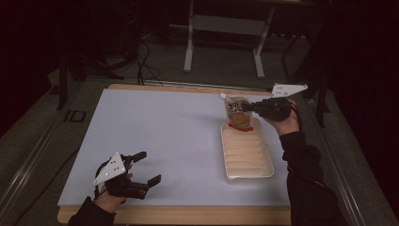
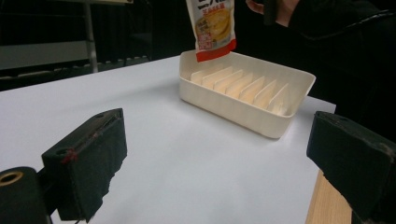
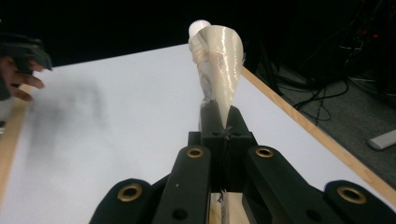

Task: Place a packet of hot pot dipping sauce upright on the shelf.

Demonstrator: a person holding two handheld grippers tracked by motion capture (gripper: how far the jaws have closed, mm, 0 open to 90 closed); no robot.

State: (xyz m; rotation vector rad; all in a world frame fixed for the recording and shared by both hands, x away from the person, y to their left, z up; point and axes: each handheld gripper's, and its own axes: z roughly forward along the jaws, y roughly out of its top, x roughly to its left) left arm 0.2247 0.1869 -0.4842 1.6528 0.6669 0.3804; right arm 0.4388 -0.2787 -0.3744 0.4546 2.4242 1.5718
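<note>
Jaws of the right gripper [image 1: 248,107] clamped on a spouted pouch [image 1: 236,112] hanging above the far end of the ribbed cream tray [image 1: 248,153], left gripper [image 1: 144,165] jaws spread wide, holding nothing, near the table's [image 1: 160,136] front-left edge, broad bare surface between.

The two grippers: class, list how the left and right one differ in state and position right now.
The left gripper has its jaws spread wide and holds nothing, while the right gripper is clamped on a pouch. The left gripper sits low at the table's near left corner; the right gripper is raised over the far end of the ribbed tray. Both are black and hand-held.
</note>
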